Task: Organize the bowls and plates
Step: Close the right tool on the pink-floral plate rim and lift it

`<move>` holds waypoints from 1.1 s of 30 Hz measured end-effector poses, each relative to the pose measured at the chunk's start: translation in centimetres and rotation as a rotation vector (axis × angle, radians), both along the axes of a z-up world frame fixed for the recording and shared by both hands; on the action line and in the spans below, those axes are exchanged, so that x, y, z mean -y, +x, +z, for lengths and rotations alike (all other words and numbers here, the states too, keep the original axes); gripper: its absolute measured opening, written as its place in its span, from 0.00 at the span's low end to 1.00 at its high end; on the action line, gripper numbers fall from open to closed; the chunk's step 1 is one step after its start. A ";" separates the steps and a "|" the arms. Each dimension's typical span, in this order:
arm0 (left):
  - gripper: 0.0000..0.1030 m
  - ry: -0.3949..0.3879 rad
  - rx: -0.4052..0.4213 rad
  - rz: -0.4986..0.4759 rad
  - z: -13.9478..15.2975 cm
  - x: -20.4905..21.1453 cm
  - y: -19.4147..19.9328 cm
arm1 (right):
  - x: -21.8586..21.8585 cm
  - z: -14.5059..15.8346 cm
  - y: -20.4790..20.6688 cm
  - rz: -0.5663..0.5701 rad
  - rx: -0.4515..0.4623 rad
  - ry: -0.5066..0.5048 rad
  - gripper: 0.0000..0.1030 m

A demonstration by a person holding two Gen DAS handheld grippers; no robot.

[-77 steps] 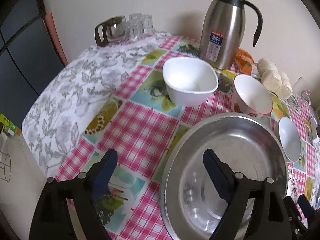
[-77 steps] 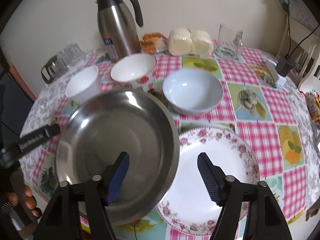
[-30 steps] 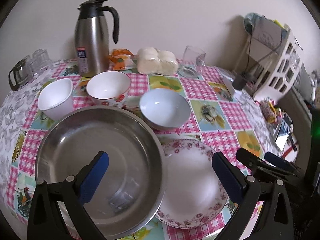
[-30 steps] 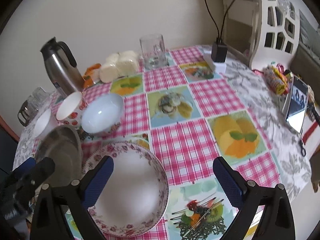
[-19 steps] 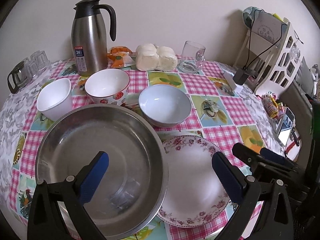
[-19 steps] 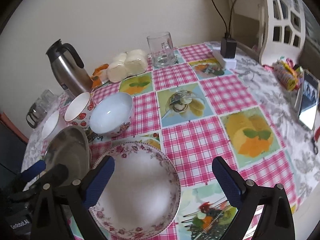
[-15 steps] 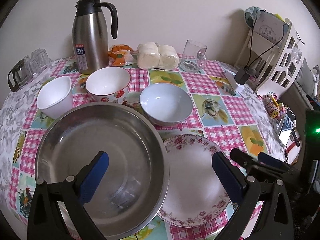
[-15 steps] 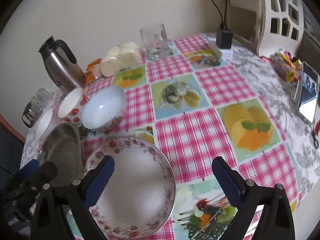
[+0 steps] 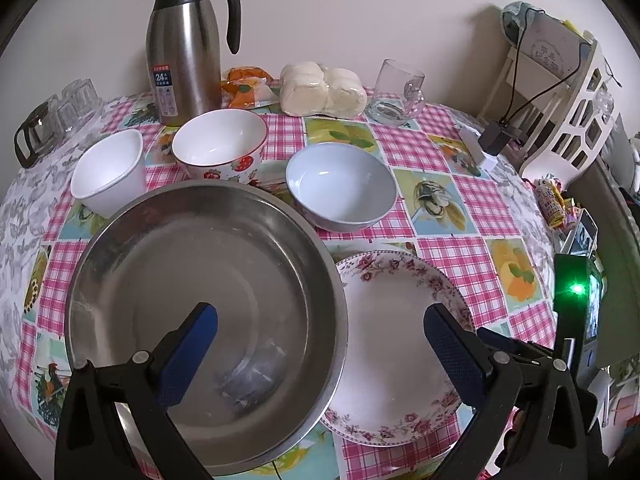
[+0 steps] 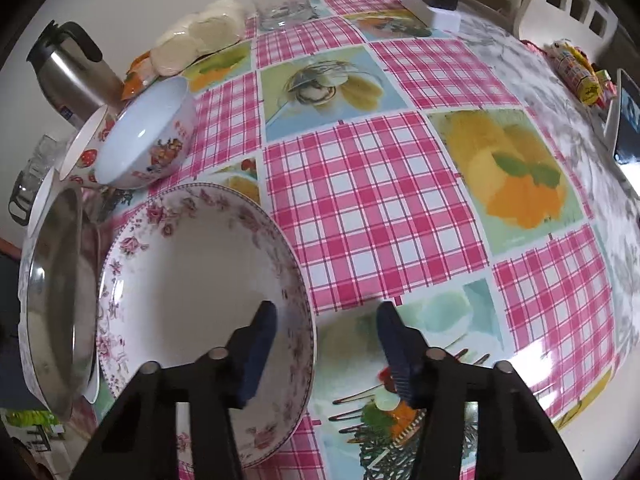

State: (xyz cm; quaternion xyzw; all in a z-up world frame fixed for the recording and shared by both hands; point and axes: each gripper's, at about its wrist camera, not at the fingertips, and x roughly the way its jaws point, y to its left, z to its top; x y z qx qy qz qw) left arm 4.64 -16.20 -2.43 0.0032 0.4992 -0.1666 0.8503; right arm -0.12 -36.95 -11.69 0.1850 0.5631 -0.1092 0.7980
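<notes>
A large steel bowl (image 9: 208, 280) sits at the table's front left, a floral-rimmed plate (image 9: 400, 344) beside it on the right. Behind stand a white square bowl (image 9: 108, 172), a strawberry bowl (image 9: 220, 144) and a pale blue bowl (image 9: 340, 184). My left gripper (image 9: 320, 344) is open wide and empty, held above the steel bowl and plate. My right gripper (image 10: 326, 344) is open, low over the plate (image 10: 192, 280), its jaws straddling the plate's right rim. The steel bowl (image 10: 52, 288) and blue bowl (image 10: 148, 140) show at the left of the right wrist view.
A steel thermos (image 9: 184, 44), a bag of buns (image 9: 320, 88), a glass mug (image 9: 396, 88), small glasses (image 9: 52, 116) and a charger (image 9: 492, 144) line the back. A phone (image 10: 624, 120) and snack packets (image 10: 576, 72) lie at the right edge. A white chair (image 9: 580, 112) stands beside the table.
My right gripper has dropped low and closed in on the plate's right rim, with its jaws narrowed. My left gripper has barely moved and stays wide open.
</notes>
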 end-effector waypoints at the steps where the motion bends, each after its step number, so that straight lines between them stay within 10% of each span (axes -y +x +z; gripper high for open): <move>1: 1.00 -0.001 -0.003 0.002 0.0 0.0 0.0 | 0.0 0.1 -0.1 0.002 0.011 0.021 0.35; 33: 1.00 0.064 0.011 -0.146 -0.6 3.9 -1.7 | 1.8 1.2 -0.4 -0.098 0.021 -0.085 0.21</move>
